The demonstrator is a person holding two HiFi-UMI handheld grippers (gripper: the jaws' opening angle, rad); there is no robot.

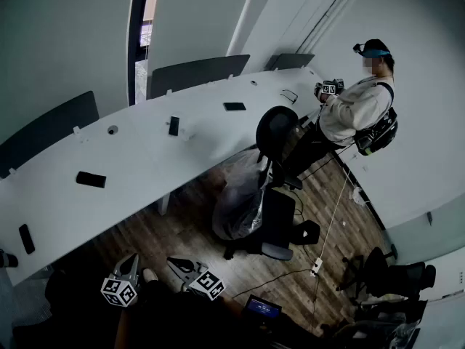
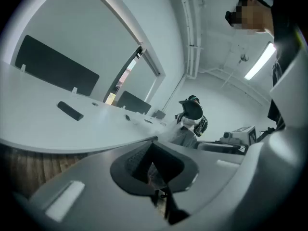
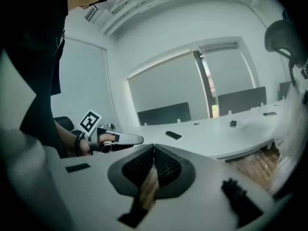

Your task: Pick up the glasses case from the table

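The glasses case is a flat dark oblong lying on the long white table, left of the middle. It also shows as the dark glasses case in the left gripper view and as the small glasses case in the right gripper view. Both grippers hang low over the floor, well short of the table. My left gripper is shut with nothing in it, jaws meeting at the tip. My right gripper is beside it, also shut and empty.
Other dark flat items lie on the table: one at the left end, two further along. A black office chair and a plastic-wrapped chair stand by the table. Another person stands at the far end. A cable with a socket strip crosses the floor.
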